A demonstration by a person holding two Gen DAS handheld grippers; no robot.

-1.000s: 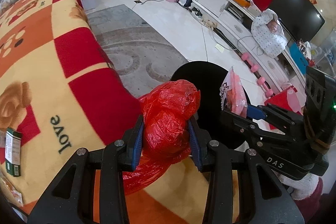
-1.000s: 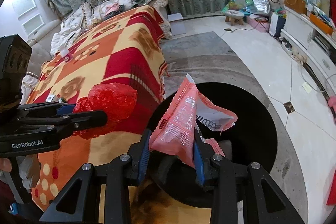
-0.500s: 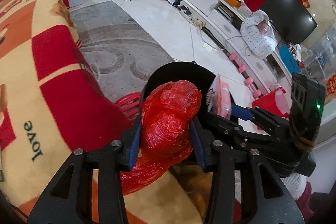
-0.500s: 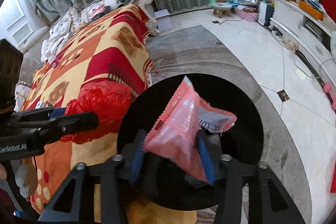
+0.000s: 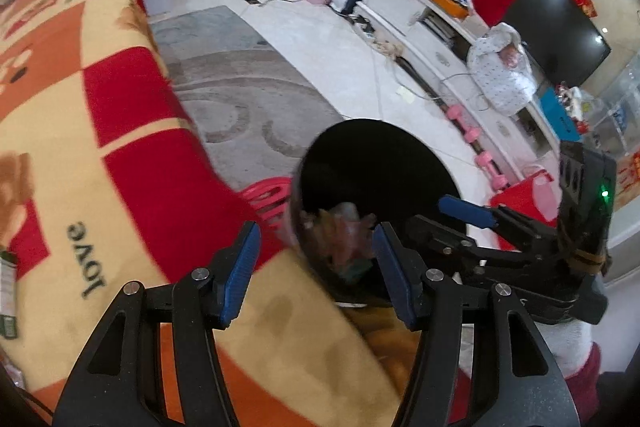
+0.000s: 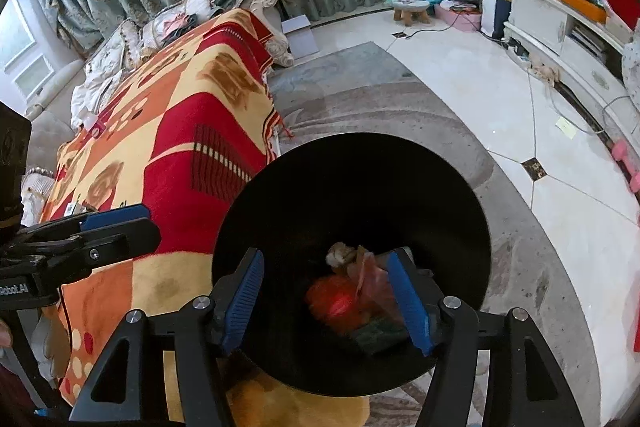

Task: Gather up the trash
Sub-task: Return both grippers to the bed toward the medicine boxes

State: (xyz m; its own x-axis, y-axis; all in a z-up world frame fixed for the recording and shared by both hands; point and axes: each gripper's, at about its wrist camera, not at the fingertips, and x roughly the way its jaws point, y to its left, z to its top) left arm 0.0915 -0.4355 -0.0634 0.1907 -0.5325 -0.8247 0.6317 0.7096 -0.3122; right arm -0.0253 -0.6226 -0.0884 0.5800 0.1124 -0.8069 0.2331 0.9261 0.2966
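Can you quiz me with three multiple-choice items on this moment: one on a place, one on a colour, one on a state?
1. Where is the red plastic bag?
A. On the blanket
B. Inside the black bin
C. On the rug

2. What colour are the pads on the fingers?
A. Blue
B. Green
C. White

3. What state is the left gripper in?
A. Shut on the bag
B. Open, holding nothing
C. Shut on a wrapper

Answers:
1. B: the right wrist view shows the bag lying among other trash at the bottom of the black bin, which stands beside the blanket.
2. A: both wrist views show blue ribbed pads.
3. B: its fingers stand wide apart with only the bin visible between them; the right gripper is open too.
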